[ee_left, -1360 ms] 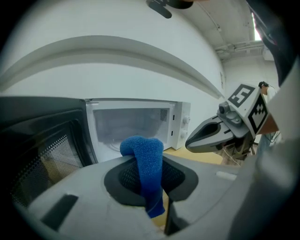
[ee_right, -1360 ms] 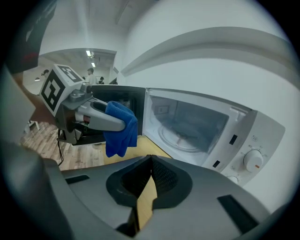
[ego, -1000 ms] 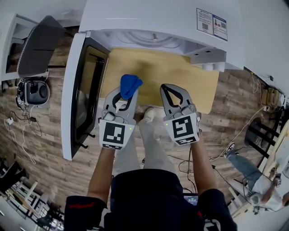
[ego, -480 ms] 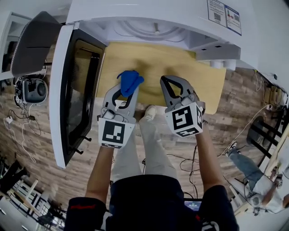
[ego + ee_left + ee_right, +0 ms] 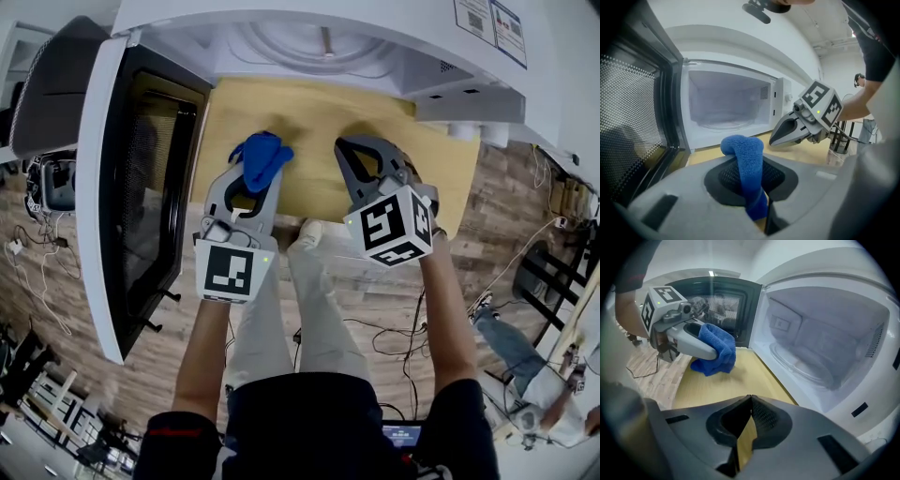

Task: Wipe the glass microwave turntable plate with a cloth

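The glass turntable plate [image 5: 723, 123] lies inside the open white microwave [image 5: 281, 19]; it also shows as the plate [image 5: 801, 363] in the right gripper view. My left gripper [image 5: 255, 178] is shut on a blue cloth [image 5: 261, 157], which bulges out past the fingertips. In its own view the left gripper [image 5: 755, 161] holds the cloth [image 5: 743, 149] upright between the jaws. My right gripper [image 5: 350, 147] is beside it, shut with nothing in it; the right gripper [image 5: 750, 397] points down at the tabletop. Both hang over the yellow wooden table [image 5: 412, 159] in front of the microwave's opening.
The microwave door [image 5: 141, 178] stands swung open to the left of my left gripper. A grey chair [image 5: 52, 84] and cables [image 5: 37, 272] are on the wood floor to the left. A person [image 5: 539, 375] sits at the lower right.
Both grippers have sunk toward the tabletop, nearer the microwave opening. The right gripper has rolled a little. The cloth stays in the left gripper.
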Tool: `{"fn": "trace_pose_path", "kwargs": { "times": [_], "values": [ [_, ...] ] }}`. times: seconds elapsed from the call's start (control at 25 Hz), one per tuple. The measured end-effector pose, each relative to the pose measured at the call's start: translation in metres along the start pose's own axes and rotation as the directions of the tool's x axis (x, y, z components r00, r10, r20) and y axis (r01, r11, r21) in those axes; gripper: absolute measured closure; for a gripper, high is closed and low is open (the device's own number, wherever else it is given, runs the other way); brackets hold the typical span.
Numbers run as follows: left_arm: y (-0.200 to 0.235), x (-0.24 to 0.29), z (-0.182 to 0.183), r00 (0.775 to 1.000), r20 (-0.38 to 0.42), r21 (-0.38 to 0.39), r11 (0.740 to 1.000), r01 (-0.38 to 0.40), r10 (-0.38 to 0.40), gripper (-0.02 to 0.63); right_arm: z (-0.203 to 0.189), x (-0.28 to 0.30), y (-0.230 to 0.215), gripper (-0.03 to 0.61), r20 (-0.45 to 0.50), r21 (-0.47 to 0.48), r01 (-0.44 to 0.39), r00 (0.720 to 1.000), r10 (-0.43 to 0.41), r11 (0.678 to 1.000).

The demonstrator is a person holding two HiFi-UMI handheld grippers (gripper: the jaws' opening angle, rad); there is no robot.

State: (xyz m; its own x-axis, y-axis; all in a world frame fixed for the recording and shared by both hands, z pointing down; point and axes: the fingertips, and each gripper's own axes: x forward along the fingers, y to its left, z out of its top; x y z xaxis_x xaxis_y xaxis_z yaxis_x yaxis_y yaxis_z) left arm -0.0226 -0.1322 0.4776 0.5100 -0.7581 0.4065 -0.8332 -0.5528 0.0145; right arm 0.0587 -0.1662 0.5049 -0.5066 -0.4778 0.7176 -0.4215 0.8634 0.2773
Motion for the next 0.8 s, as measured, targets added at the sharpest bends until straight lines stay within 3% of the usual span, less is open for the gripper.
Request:
{"fn": "trace_pose_path", "kwargs": {
  "times": [0.8],
  "values": [
    [0.002,0.007,-0.007,1.0,0.024,0.044,0.999,-0.012,0.011,0.557,0.025,0.016,-0.046,0.565,0.022,-0.184,0.115,0.993,-0.113,0.976]
  ]
}}
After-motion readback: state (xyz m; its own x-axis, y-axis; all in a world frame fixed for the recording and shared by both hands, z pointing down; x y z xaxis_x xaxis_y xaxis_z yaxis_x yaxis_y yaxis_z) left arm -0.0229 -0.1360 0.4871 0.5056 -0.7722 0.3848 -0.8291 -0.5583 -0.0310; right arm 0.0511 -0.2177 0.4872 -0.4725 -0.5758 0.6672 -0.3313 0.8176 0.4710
